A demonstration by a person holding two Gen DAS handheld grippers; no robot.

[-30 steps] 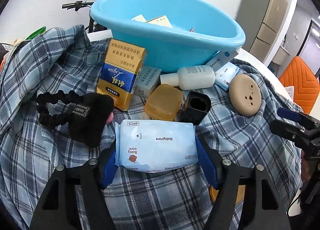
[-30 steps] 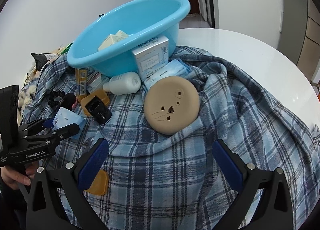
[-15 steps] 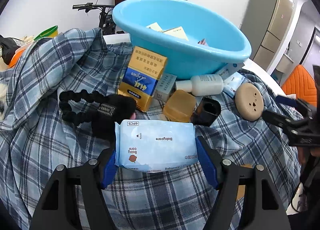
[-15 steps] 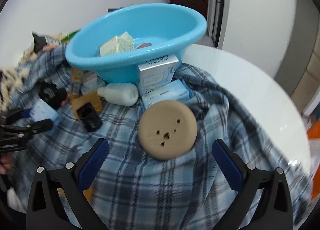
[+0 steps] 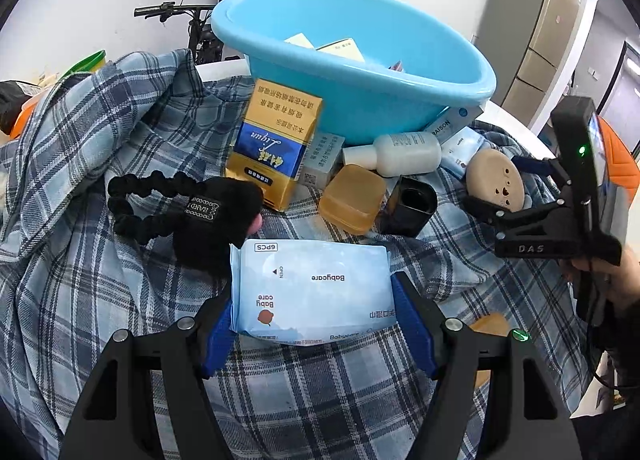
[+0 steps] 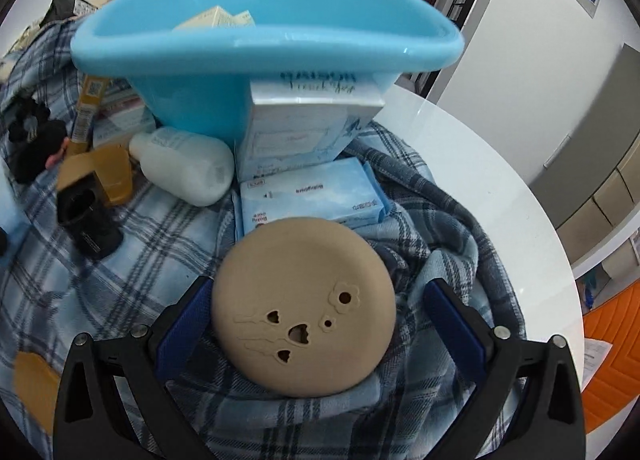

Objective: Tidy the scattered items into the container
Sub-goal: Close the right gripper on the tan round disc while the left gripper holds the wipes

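Blue tub (image 5: 360, 100) at the back, on the checked cloth (image 5: 100, 164), a few small boxes already inside. Biggest thing here, and the place for all the loose bits. Open at the top, so anything going in has to be lifted over the rim.

Next in size, the soft wipes pack (image 5: 312, 288). Lying flat, long side going across from one blue pad to the other. Left gripper (image 5: 312, 324) shut on it at both short ends, about half way open, pads pressing the sides. Tub straight ahead of it and higher up, with the yellow box (image 5: 276, 144) and the black scrunchie (image 5: 168, 204) in between.

Then the round tan disc (image 6: 304, 308), propped on a fold of cloth in front of a second wipes pack (image 6: 312, 196) and a white box (image 6: 304, 128). No long side at all, round all the way, so any grip across it looks fine. Sitting right between the two pads of the right gripper (image 6: 316, 324). Jaws closing now, with the left pad looking right at the edge and a small gap on the right. Not held yet. Tub just beyond, up and ahead.

Right gripper nearer to the disc; left one busy with the pack.

Smaller bits nearby: white bottle (image 6: 184, 168), amber case (image 5: 352, 198), black cap (image 5: 412, 206).
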